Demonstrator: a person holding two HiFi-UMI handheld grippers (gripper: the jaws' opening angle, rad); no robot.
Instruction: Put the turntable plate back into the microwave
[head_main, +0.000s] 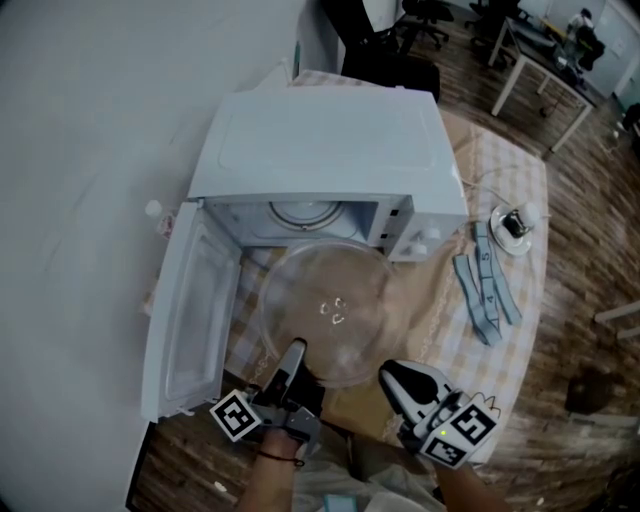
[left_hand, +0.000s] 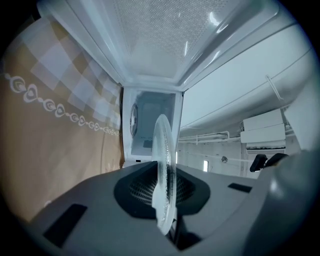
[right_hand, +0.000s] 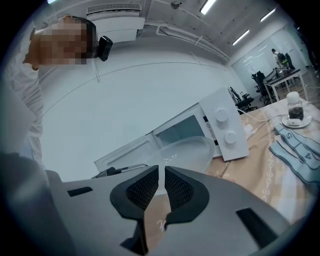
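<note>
**Q:** Where is the plate?
**A:** The clear glass plate (head_main: 330, 310) is held roughly level directly in front of the microwave (head_main: 320, 140), above the cloth-covered desk (head_main: 440, 300). Its far edge lies at the mouth of the open cavity. The rest is outside.

**Q:** What is the door's condition?
**A:** The door (head_main: 190, 310) is swung wide open on the microwave's left side. A round fitting (head_main: 305, 212) shows on the cavity floor.

**Q:** What is the left tool's status?
**A:** The left tool (head_main: 296, 350) is clamped on the plate's rim, at the edge farthest from the microwave. The left gripper view shows the rim edge-on between both jaws.

**Q:** What is the right tool's status?
**A:** The right tool (head_main: 392, 370) sits just beside that same edge. Its jaws are drawn almost together, with only a thin slit and nothing between them. Contact with the rim cannot be confirmed.

**Q:** Are there other items?
**A:** Blue-grey strips (head_main: 485, 290) lie on the desk, right of the microwave.
</note>
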